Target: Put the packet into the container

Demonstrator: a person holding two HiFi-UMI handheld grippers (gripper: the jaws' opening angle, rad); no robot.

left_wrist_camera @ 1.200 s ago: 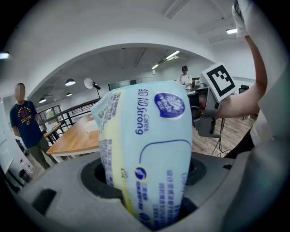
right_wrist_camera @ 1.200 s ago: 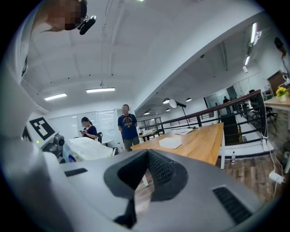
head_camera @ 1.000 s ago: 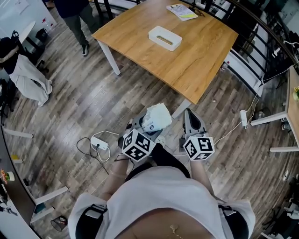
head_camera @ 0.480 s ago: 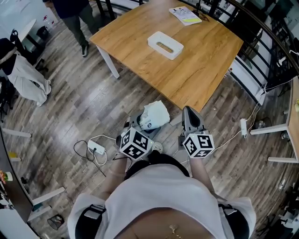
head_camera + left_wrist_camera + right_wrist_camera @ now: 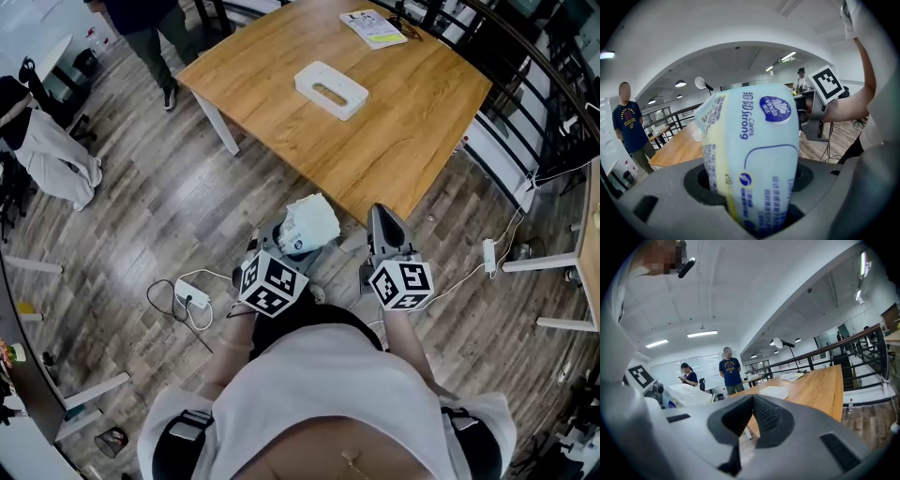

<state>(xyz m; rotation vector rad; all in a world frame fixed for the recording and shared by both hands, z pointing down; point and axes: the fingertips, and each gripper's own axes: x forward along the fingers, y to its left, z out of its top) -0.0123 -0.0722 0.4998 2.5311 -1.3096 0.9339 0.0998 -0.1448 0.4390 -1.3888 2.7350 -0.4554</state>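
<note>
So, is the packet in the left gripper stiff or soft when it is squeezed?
Probably soft: the packet bulges above the fingers that pinch it. Likely light for its size, as it looks like a tissue pack. Its glossy film may slip.

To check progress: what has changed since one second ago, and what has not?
Both grippers came forward, nearer the corner of the table: the left gripper with the packet, the right gripper beside it. Nothing was taken or released. The packet stays in the left jaws, the right gripper stays empty, the container still lies on the table.
</note>
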